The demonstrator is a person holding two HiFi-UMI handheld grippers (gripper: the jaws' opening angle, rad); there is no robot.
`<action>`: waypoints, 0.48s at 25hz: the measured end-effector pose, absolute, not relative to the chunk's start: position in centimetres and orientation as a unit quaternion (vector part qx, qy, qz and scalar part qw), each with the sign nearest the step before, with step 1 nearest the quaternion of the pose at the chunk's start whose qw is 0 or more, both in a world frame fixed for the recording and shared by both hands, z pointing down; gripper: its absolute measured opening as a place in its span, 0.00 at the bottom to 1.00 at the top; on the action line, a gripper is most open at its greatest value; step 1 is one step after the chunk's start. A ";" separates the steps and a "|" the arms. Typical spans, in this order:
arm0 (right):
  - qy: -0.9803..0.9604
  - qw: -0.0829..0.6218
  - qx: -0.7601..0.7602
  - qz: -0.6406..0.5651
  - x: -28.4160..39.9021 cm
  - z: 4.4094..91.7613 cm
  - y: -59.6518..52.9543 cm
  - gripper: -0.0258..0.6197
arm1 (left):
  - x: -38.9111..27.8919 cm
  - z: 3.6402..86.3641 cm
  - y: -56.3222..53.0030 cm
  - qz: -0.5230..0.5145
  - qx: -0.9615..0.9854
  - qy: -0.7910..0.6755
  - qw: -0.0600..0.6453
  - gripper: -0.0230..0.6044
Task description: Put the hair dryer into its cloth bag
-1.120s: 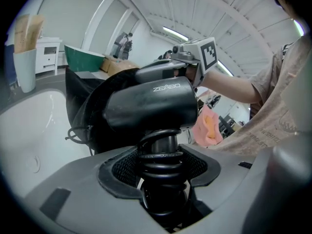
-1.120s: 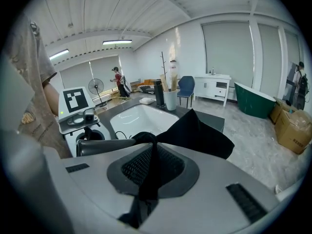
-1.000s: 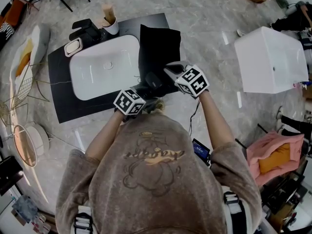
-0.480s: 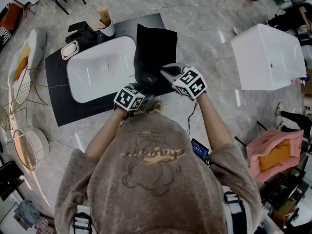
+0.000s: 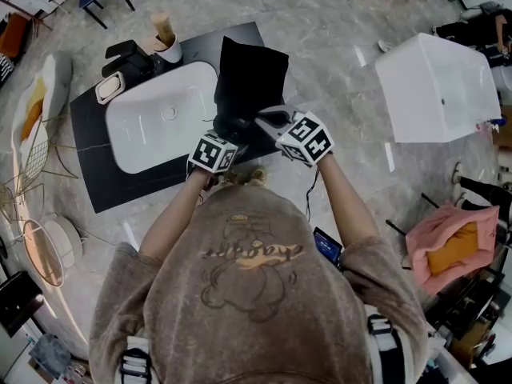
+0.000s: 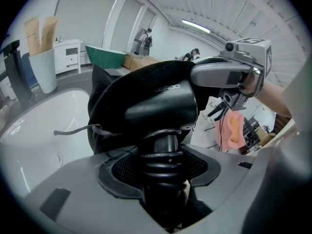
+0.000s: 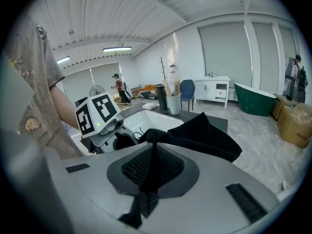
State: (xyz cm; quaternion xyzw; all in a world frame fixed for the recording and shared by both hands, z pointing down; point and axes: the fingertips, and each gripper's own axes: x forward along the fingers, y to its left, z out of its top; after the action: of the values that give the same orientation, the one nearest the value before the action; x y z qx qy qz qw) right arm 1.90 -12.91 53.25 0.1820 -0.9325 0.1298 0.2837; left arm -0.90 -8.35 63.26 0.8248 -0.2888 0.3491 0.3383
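In the head view the black cloth bag lies on the black counter, right of the sink. My right gripper is shut on the bag's near edge; the right gripper view shows black cloth pinched between the jaws of my right gripper. My left gripper is closed on the black hair dryer. In the left gripper view the dryer's ribbed cord end sits between the jaws of my left gripper. The dryer's body points into the bag's mouth, where a drawstring hangs out.
A white sink is set in the counter, with a black faucet, a soap dish and a cup of tubes behind it. A white tub stands on the floor at right, a wire rack at left.
My left gripper has carried the hair dryer forward and slightly down toward the bag's mouth. My right gripper has kept its hold on the bag's edge, about still.
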 end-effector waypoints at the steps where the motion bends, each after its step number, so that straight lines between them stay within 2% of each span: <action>1: -0.933 0.282 0.181 0.130 1.8 53.2 -12.9 0.07 | -0.9 63.3 -8.6 0.349 0.824 -0.293 0.338 0.44; 12: -0.935 0.282 0.170 0.133 1.0 53.4 -12.7 0.07 | -0.9 64.1 -11.6 0.369 0.808 -0.332 0.318 0.44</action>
State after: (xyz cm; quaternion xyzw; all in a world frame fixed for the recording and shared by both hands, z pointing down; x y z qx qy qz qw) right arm 0.99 -12.67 53.36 0.1697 -0.9348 0.1329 0.2822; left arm -0.93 -11.59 64.13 0.8079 -0.3323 0.3686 0.3177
